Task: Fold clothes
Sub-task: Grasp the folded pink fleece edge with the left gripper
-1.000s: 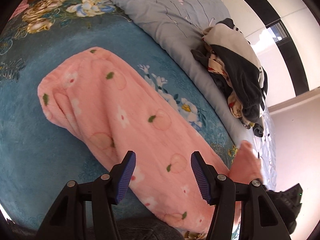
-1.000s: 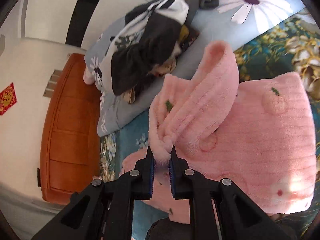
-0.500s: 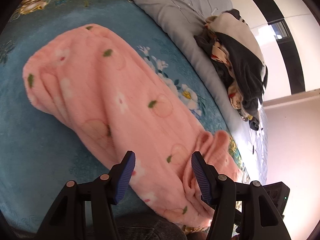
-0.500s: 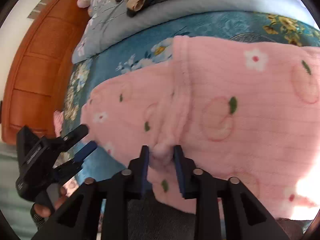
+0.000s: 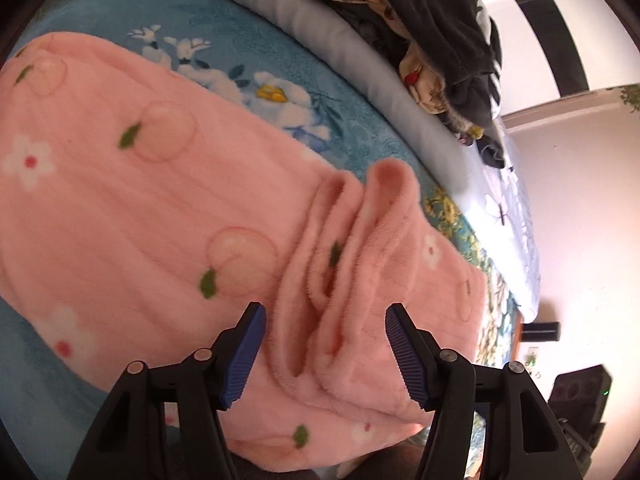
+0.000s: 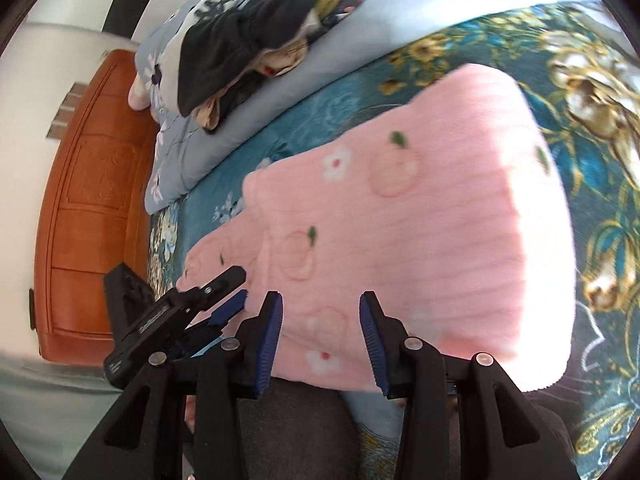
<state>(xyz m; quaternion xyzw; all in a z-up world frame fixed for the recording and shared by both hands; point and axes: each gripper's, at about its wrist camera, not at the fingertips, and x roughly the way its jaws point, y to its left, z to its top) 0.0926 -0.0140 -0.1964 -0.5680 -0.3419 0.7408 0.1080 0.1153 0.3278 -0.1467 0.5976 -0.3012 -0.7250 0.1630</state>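
Both grippers, left gripper (image 5: 324, 354) and right gripper (image 6: 320, 338), are opening, gripping nothing; the bunched pink garment (image 5: 160, 220) at lower centre may unfold.

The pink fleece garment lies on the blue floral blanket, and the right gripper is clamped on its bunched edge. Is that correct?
Not quite. The pink fleece garment does lie on the blue floral blanket, but the right gripper is not clamped: the right wrist view shows its jaws opening, pads clear of cloth.

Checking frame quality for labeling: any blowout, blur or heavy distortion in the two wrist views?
Left wrist: window and wall at right are blown out; pink fleece garment is soft with motion blur; fisheye bends the grey quilt. Right wrist: a sun patch washes out the garment's right side, edges smeared; gripper fingers sharp; wooden headboard curves strongly.
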